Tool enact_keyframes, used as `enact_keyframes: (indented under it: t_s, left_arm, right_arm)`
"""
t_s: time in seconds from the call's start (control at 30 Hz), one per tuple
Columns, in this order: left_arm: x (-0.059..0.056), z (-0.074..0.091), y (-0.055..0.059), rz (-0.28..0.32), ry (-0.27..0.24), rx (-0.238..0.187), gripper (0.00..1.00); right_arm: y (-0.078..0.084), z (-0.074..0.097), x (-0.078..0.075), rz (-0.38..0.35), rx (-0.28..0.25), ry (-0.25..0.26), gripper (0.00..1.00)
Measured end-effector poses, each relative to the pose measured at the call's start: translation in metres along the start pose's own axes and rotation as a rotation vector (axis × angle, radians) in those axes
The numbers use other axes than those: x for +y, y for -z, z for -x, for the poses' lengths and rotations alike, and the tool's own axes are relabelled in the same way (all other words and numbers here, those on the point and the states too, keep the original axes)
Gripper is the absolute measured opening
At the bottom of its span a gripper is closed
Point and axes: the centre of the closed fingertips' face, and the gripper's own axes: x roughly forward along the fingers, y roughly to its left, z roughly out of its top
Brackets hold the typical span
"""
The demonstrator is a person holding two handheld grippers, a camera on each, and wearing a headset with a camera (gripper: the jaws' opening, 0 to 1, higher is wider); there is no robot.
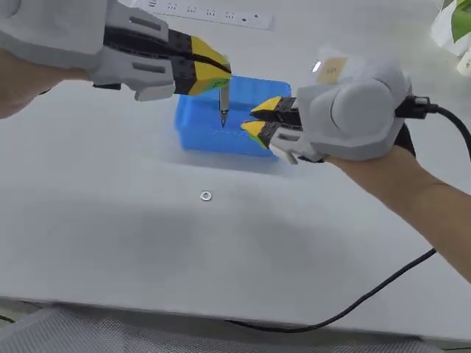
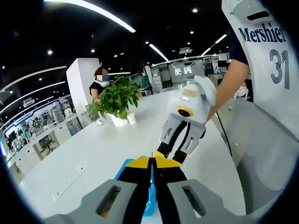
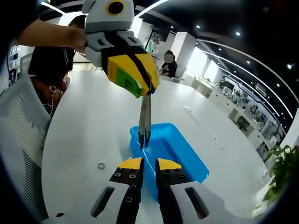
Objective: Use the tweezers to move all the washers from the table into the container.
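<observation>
A small metal washer point(image 1: 206, 195) lies on the white table in front of the blue container point(image 1: 193, 137); the right gripper view has the washer point(image 3: 101, 165) left of the container point(image 3: 184, 156). My left gripper point(image 1: 221, 73) is shut on the tweezers point(image 1: 224, 103), which hang point-down over the container's inside. From the right gripper view, the tweezers point(image 3: 145, 116) reach down from the left gripper point(image 3: 147, 86), tips just above the container floor. My right gripper point(image 1: 259, 118) hovers at the container's right end, jaws slightly open and holding nothing.
A white power strip point(image 1: 213, 15) lies at the table's far edge and a potted plant point(image 1: 458, 26) stands at the far right. A black cable point(image 1: 368, 294) trails from the right gripper across the near table. A mesh chair sits below the front edge.
</observation>
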Motion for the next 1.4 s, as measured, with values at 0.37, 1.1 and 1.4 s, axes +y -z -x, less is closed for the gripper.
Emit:
enact_keyframes:
  t_s: [0.37, 1.1, 1.4]
  left_arm:
    - [-0.033, 0.014, 0.004, 0.055, 0.004, -0.005, 0.04]
    - [-0.076, 0.008, 0.034, 0.106, 0.073, 0.065, 0.04]
    - [-0.075, 0.007, 0.042, 0.113, 0.050, 0.065, 0.04]
  right_arm:
    - [-0.005, 0.001, 0.034, -0.014, -0.027, -0.066, 0.11]
    - [0.020, -0.009, 0.077, -0.038, 0.019, -0.177, 0.12]
    - [0.028, -0.014, 0.085, -0.059, 0.034, -0.206, 0.12]
